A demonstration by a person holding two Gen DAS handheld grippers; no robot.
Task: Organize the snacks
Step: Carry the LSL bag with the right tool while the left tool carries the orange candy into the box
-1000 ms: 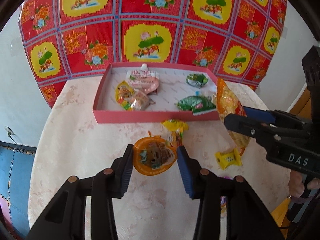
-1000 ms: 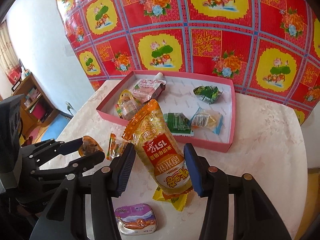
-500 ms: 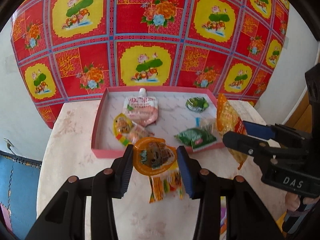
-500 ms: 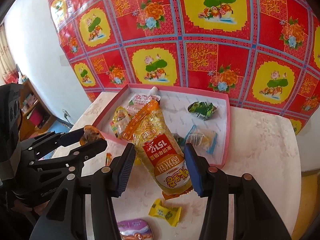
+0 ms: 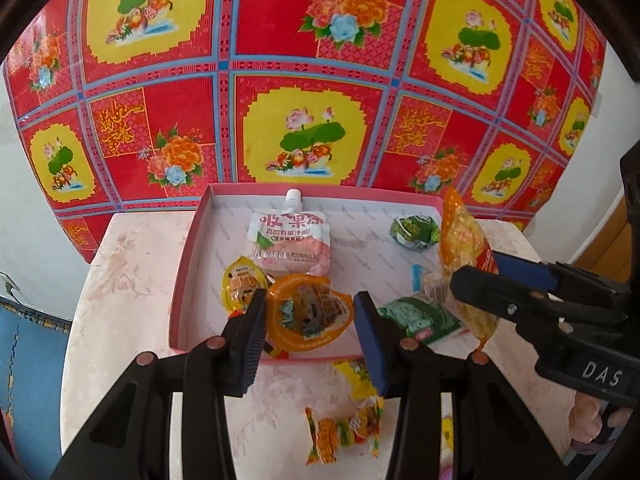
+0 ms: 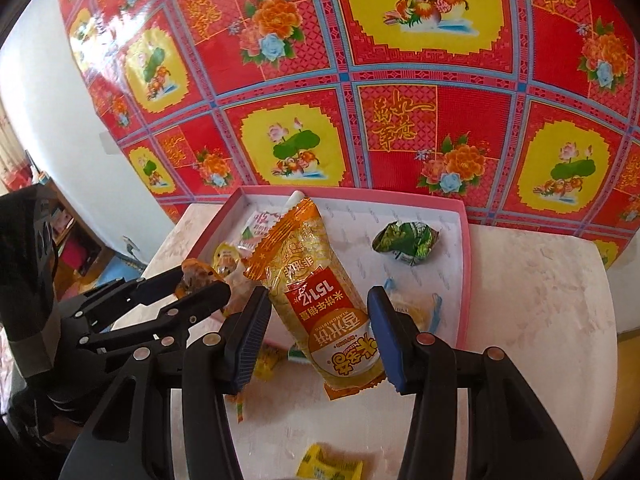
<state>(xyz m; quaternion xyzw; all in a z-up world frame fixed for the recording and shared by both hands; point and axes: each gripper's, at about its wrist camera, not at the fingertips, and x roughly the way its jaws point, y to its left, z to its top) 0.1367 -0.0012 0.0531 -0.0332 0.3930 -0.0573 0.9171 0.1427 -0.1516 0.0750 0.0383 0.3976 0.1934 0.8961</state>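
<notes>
Snacks are clamped in both: orange jelly cup [image 5: 310,312] by left gripper [image 5: 310,330], rice-cracker bag [image 6: 320,300] by right gripper [image 6: 318,334]. Both are held over the pink tray [image 5: 182,280], with the bag at 3 o'clock of the cup.

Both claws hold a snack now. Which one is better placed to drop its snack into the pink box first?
Probably the left claw: its round orange pack looks already over the pink box. The right claw's tall rice-cracker bag hangs nearer the front rim.

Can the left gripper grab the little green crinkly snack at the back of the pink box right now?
Probably not: the left gripper is already shut on the orange jelly cup, so it can't take the green snack.
</notes>
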